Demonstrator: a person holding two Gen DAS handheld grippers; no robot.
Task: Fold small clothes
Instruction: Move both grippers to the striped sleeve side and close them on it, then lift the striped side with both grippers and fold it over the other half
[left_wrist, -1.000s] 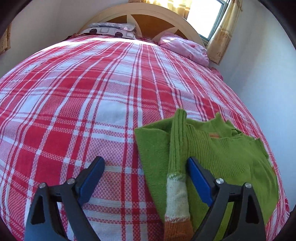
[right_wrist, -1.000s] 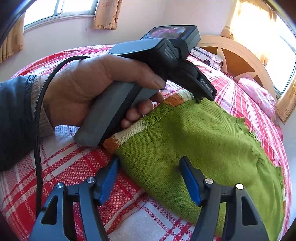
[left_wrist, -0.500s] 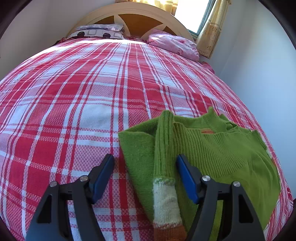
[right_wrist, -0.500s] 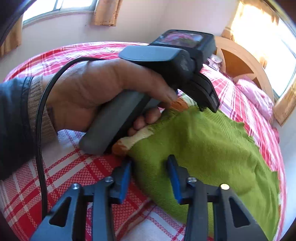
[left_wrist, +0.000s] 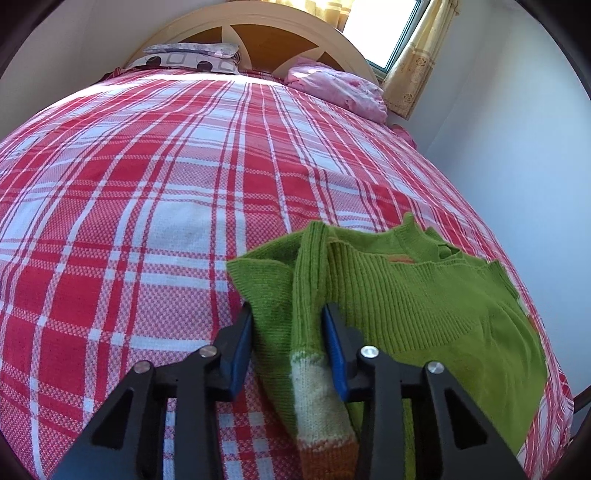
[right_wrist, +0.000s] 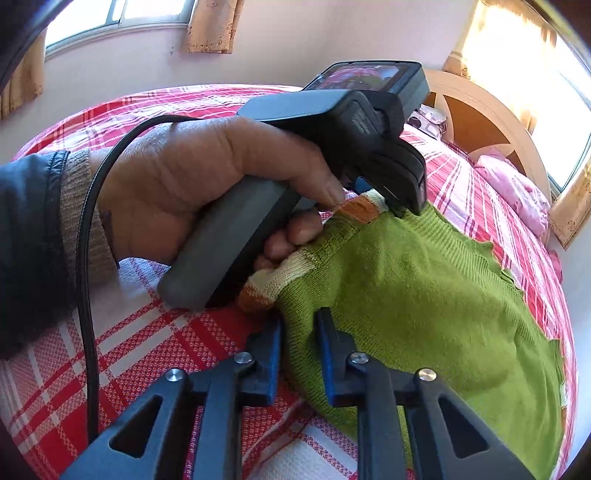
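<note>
Sweater (left_wrist: 424, 314), small and green, lies on the near right part of a bed (left_wrist: 166, 206) covered in red and white plaid, with its collar toward the far headboard and a sleeve (left_wrist: 314, 332) folded in along its left side, ending in a cream and orange cuff near the camera. The left hand-held gripper (left_wrist: 288, 347) has just been closing and now pinches the sleeve and the sweater's left edge between its blue pads. The right hand-held gripper (right_wrist: 297, 354) has likewise just been closing and now pinches the sweater's near hem, close to the cuffed corner. A person's hand (right_wrist: 207, 192) holds the left tool just above that corner, fingers touching the knit. The main risk is an uneven fold: the left grip seems to gather the sleeve more than the body beneath, so lifting could drag the sleeve loose while the body stays behind. The right grip takes only a thin edge of stretchy knit, which might slip out. The two tools sit close together, so they could collide, and the plaid cover might be caught underneath.
</note>
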